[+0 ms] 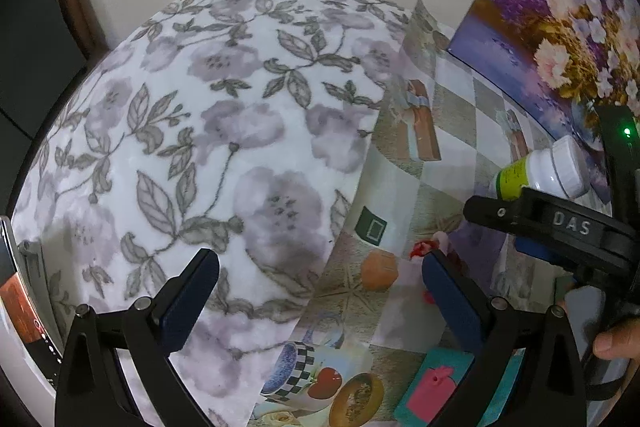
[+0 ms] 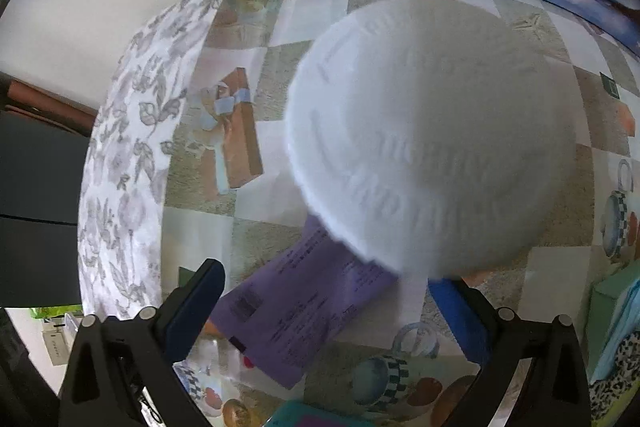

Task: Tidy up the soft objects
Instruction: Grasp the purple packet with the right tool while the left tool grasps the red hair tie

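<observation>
Both grippers, left gripper [image 1: 320, 291] and right gripper [image 2: 326, 303], have fingers apart; the floral blanket [image 1: 208, 131] lies lengthwise left of the white pad [image 2: 432, 135].

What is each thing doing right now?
Left tool: open, holding nothing.
Right tool: open, holding nothing.
Flowery blanket: lying in a rounded heap on the table.
White fluffy thing: blurry, over a purple paper.
Bottle: cap on.
</observation>
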Motion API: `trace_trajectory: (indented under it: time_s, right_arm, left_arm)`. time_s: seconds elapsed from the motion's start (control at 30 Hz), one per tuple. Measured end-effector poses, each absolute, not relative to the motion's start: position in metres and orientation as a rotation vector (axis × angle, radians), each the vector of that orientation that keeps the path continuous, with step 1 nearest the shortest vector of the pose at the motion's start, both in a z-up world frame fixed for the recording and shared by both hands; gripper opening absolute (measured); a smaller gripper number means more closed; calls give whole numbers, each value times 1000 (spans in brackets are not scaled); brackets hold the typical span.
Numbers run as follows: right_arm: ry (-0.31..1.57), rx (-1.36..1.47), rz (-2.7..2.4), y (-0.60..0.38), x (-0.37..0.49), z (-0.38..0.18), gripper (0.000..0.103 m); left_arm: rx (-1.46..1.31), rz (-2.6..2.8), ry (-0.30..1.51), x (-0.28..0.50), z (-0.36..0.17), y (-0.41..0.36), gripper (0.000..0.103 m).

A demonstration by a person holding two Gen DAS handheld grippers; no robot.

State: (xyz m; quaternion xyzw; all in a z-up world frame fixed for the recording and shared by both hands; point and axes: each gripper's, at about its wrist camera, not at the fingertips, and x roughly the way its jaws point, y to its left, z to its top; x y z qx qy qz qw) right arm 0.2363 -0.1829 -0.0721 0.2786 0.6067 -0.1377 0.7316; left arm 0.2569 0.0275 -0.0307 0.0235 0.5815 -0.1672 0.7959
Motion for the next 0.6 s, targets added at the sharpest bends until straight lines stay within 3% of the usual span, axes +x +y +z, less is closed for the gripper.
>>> trace_trajectory:
  time_s: [0.13,0.23,0.6]
  right_arm:
    - [1361,565,-298,-184,238,-71,95]
    - [1372,539,-298,-187,235,-71,85]
    - [1424,434,-315,-198,213,-78,83]
  left_arm:
    - [79,-386,1249,254,-30,17,101]
    - [91,-413,1257,251,-30,8,101]
    - [153,-492,1317,250,-39,-29,92]
